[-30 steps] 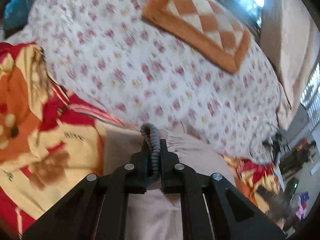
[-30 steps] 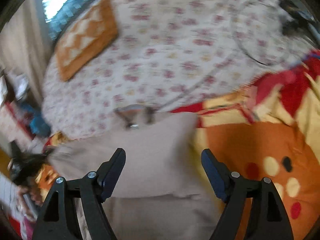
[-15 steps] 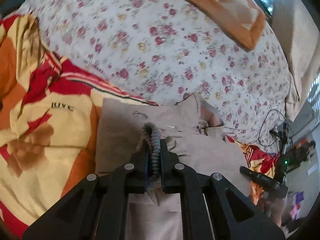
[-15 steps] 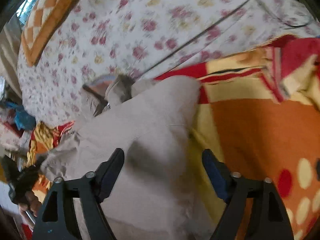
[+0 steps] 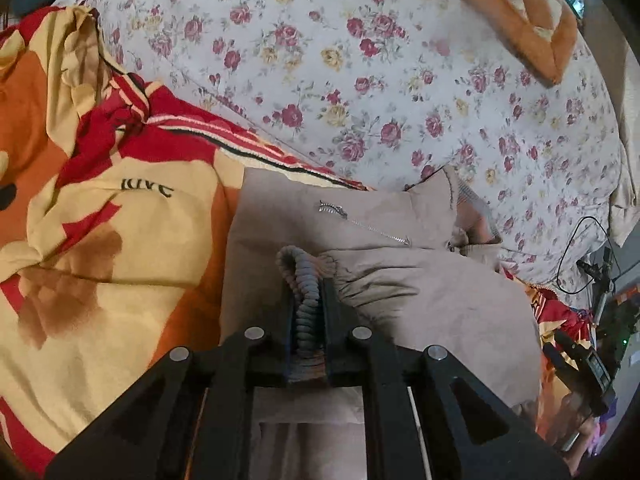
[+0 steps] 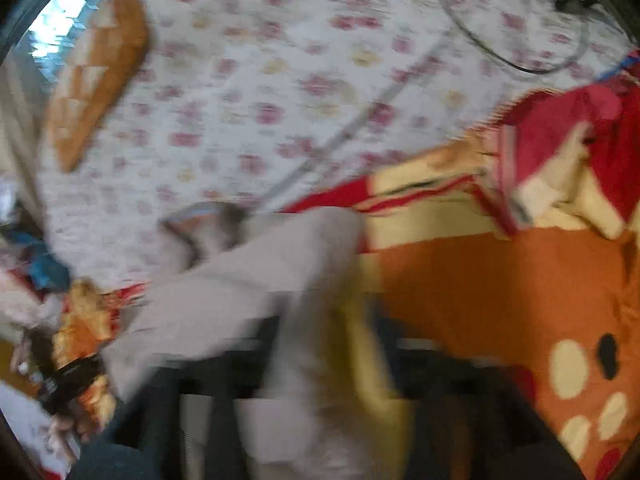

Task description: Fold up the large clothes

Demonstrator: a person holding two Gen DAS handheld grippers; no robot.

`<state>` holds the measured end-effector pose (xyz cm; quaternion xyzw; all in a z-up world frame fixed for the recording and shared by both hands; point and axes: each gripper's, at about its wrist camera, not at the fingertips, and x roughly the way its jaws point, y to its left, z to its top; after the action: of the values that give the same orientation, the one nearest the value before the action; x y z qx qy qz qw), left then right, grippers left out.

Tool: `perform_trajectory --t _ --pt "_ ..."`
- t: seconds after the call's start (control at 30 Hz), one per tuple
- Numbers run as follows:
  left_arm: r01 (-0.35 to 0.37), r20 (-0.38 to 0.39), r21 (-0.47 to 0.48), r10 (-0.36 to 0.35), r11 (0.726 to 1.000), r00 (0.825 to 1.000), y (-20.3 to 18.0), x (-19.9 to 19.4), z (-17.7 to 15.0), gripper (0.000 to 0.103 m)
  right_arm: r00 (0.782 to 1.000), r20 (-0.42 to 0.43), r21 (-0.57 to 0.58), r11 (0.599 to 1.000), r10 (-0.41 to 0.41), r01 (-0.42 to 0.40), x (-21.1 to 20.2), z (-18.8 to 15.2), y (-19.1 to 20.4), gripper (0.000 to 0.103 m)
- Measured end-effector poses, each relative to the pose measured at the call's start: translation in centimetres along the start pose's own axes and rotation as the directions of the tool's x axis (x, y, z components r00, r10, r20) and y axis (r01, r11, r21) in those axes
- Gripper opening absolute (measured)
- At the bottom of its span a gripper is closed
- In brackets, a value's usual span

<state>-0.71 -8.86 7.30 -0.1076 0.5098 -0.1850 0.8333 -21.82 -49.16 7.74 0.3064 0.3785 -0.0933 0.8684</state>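
The left gripper [image 5: 308,308] is clamped on the jacket's ribbed cuff [image 5: 298,270], which is held above the folded beige jacket [image 5: 360,240]. The right gripper [image 6: 328,364] is badly blurred; its jaws have just been opening, and whether cloth is caught between them cannot be told, though jacket fabric is seen running down between the dark shapes. The jacket is laid on the orange blanket [image 5: 120,220], near the blanket's far edge where the floral sheet [image 5: 360,80] begins; its zipper [image 5: 364,226] is turned up. If the cuff is let go off-line, the sleeve may be dropped askew. The fold could be pulled open if cloth is snagged by the right jaws.
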Motion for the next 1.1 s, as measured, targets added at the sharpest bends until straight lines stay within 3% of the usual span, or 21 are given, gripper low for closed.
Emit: perform_trajectory --t 0.03,0.07,0.13,0.17,0.2,0.27,0.33,0.37,0.43,0.53,0.6,0.63,0.67,0.73,0.77,0.8,0.87,0.93,1.0,1.03,1.1 --pt "0.003 -0.003 0.000 -0.003 1.000 1.000 0.0 0.0 -0.3 0.009 1.000 -0.015 -0.014 1.000 -0.002 0.002 0.6 -0.1 0.4 0.071" --pt "0.006 -0.005 0.001 -0.006 1.000 1.000 -0.1 0.1 -0.4 0.009 0.998 -0.053 -0.036 0.999 -0.016 0.014 1.7 -0.4 0.9 0.061" --pt "0.014 -0.002 0.016 -0.014 1.000 1.000 -0.3 0.0 -0.5 0.009 0.992 -0.098 -0.067 0.995 -0.084 0.077 3.7 -1.1 1.5 0.025" --pt "0.022 0.004 0.022 -0.022 1.000 1.000 -0.5 -0.3 -0.5 0.009 0.987 -0.081 -0.093 0.987 -0.135 0.128 4.0 -1.3 1.5 0.015" --pt "0.031 0.016 0.025 -0.031 0.999 0.999 -0.6 -0.6 -0.4 0.012 0.989 -0.064 -0.096 0.987 -0.136 0.130 3.7 -1.1 1.5 0.011" --pt "0.019 0.029 0.036 -0.020 0.999 0.999 -0.6 -0.9 -0.2 0.032 0.992 -0.001 -0.091 0.987 -0.130 0.129 1.6 -0.3 1.3 0.000" --pt "-0.028 0.038 0.043 0.026 0.999 0.999 -0.7 -0.5 -0.1 0.038 0.974 0.069 -0.098 0.970 -0.216 0.222 0.4 0.2 0.6 0.000" --pt "-0.042 0.034 0.042 0.041 0.998 0.999 -0.7 -0.3 0.0 0.038 0.973 0.050 -0.086 0.970 -0.224 0.228 0.8 0.1 0.0 0.000" --pt "-0.049 0.014 0.030 0.048 0.998 0.999 -0.3 -0.1 0.0 0.038 0.986 -0.015 -0.018 0.986 -0.168 0.168 1.8 -0.1 -1.3 0.000" --pt "-0.037 0.069 -0.001 0.037 0.999 0.997 0.1 -2.0 0.0 0.038 0.994 0.004 0.043 0.993 -0.106 0.106 0.7 -0.1 -1.5 0.010" --pt "-0.023 0.134 0.005 0.022 1.000 0.991 -0.1 -3.8 0.1 0.043 0.998 0.011 0.015 0.998 -0.060 0.060 0.3 0.1 -0.7 0.043" --pt "-0.007 0.154 0.014 0.005 1.000 0.988 -0.4 -4.4 0.0 0.053 0.999 0.006 -0.001 0.999 -0.047 0.047 0.4 0.0 -0.1 0.074" --pt "0.007 0.166 0.020 -0.011 1.000 0.986 -0.6 -4.6 0.0 0.058 0.999 -0.010 -0.016 0.999 -0.047 0.047 0.9 -0.4 0.4 0.078" --pt "0.045 0.179 0.045 -0.053 0.998 0.982 -1.7 -4.6 0.0 0.059 0.995 -0.085 -0.027 0.998 -0.051 0.049 3.1 -1.3 1.1 0.073" --pt "0.058 0.163 0.069 -0.068 0.996 0.984 -2.4 -4.2 -0.1 0.059 0.992 -0.112 -0.022 0.999 -0.051 0.049 4.4 -1.7 1.6 0.057" --pt "0.059 0.136 0.104 -0.073 0.993 0.988 -3.2 -3.4 -0.2 0.059 0.989 -0.123 -0.028 0.996 -0.084 0.081 4.9 -2.1 1.6 0.049" --pt "-0.010 0.081 0.161 -0.003 0.987 0.997 -4.1 -1.7 -0.7 0.059 0.989 -0.054 -0.084 0.988 -0.137 0.132 3.9 -2.0 2.2 0.017" --pt "-0.117 -0.002 0.173 0.119 0.978 0.993 -3.8 0.7 -1.4 0.060 0.992 -0.010 -0.119 0.985 -0.126 0.123 2.1 -1.4 2.5 0.013" --pt "-0.120 -0.105 0.162 0.138 0.979 0.985 -2.7 2.7 -2.0 0.066 0.975 0.028 -0.168 0.960 -0.222 0.223 1.8 -1.4 2.1 0.000" --pt "-0.121 -0.109 0.155 0.138 0.980 0.984 -2.6 2.9 -2.0 0.070 0.961 0.004 -0.175 0.946 -0.278 0.274 2.8 -1.6 1.3 0.000" --pt "-0.114 -0.091 0.132 0.126 0.985 0.988 -2.3 2.3 -1.8 0.070 0.967 -0.053 -0.133 0.961 -0.249 0.241 3.7 -1.6 0.2 0.001"
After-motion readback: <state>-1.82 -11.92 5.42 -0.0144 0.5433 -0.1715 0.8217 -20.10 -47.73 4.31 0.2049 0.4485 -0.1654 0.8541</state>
